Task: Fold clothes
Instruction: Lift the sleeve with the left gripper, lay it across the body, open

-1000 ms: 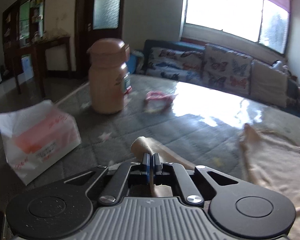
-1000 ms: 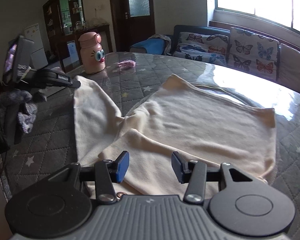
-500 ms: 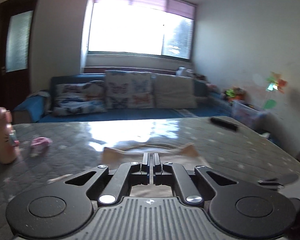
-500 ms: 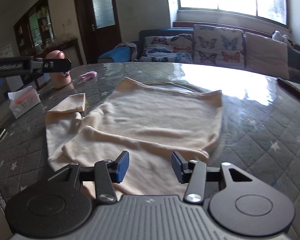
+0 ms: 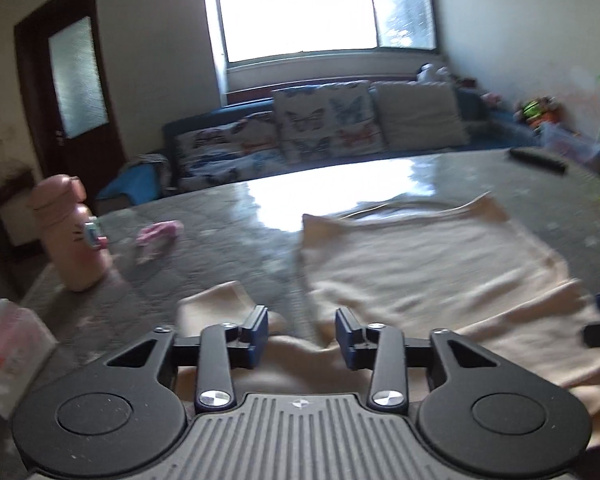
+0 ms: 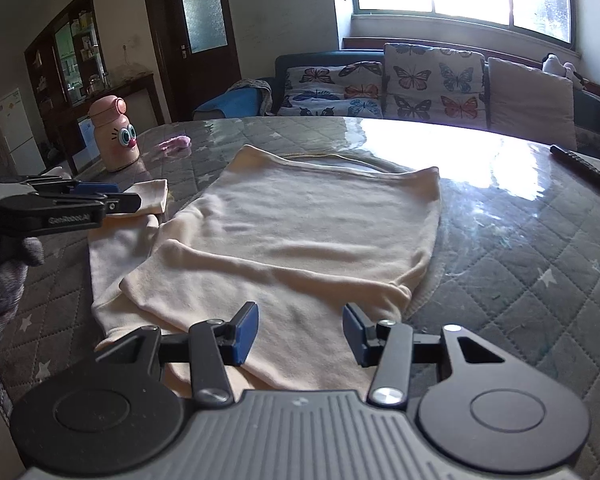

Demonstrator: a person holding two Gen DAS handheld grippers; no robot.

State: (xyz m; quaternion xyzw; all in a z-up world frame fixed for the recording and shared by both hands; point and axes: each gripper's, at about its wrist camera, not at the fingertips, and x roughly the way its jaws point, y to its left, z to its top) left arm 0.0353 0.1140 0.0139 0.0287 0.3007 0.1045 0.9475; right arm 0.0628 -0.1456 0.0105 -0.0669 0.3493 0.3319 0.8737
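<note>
A cream long-sleeved top (image 6: 300, 240) lies flat on the quilted grey table (image 6: 520, 272), its body spread towards the window. One sleeve (image 6: 120, 240) is bent back along the left side, its cuff (image 6: 152, 196) pointing away. My left gripper (image 5: 302, 330) hovers open over that folded sleeve (image 5: 220, 304) with nothing between its fingers; it also shows at the left of the right wrist view (image 6: 112, 196). My right gripper (image 6: 300, 332) stands open above the near hem, empty. A gloved hand (image 6: 4, 280) holds the left tool.
A pink cartoon bottle (image 6: 114, 138) and a small pink item (image 6: 176, 143) sit at the table's far left. A white tissue pack (image 5: 8, 340) lies near the left edge. A black remote (image 6: 584, 166) rests far right. A sofa with butterfly cushions (image 6: 400, 88) stands behind.
My left gripper, shut on the sleeve a second ago, carried it in over the garment's left side and has opened, leaving the sleeve folded. The right gripper stayed open over the hem.
</note>
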